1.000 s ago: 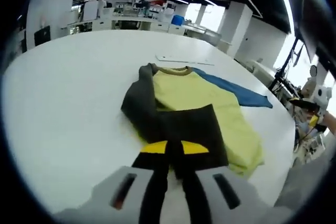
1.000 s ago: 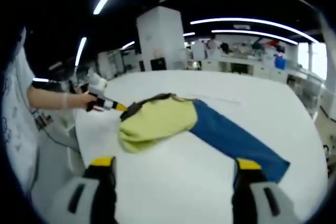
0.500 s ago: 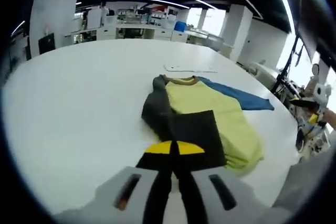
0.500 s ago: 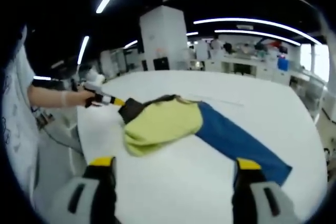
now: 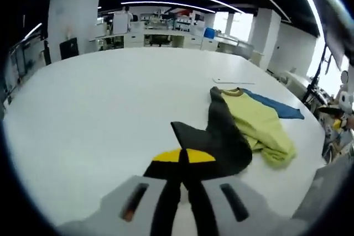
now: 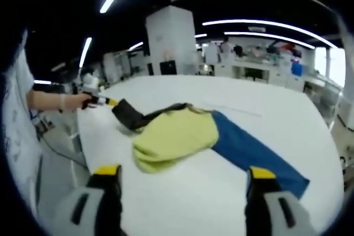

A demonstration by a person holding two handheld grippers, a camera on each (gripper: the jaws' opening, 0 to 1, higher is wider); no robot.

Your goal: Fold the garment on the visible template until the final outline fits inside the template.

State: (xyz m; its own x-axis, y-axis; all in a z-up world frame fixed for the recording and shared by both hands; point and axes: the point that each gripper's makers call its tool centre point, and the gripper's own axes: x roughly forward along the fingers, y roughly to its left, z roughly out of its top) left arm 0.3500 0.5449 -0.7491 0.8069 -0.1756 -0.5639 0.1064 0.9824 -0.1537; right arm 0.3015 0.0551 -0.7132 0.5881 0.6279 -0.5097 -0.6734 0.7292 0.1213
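On a broad white table [image 6: 182, 203], a yellow-bodied cloth shirt [image 6: 177, 136] lies crumpled, blue sleeve [image 6: 254, 156] outstretched. The left gripper [image 5: 183, 158], jaws clamped on the dark grey sleeve [image 5: 218, 136], holds it stretched away from the body; the right gripper [image 6: 180, 178] hangs wide open, nearer the blue sleeve.

Bare white counter [image 5: 88, 114] lies open all around the garment [image 6: 177, 136], the one obstacle there.

Right tongs [image 6: 185, 183] spread wide above white table [image 6: 287, 120]; left tongs [image 6: 108, 102] pinching garment's [image 6: 177, 136] dark sleeve [image 6: 133, 117].
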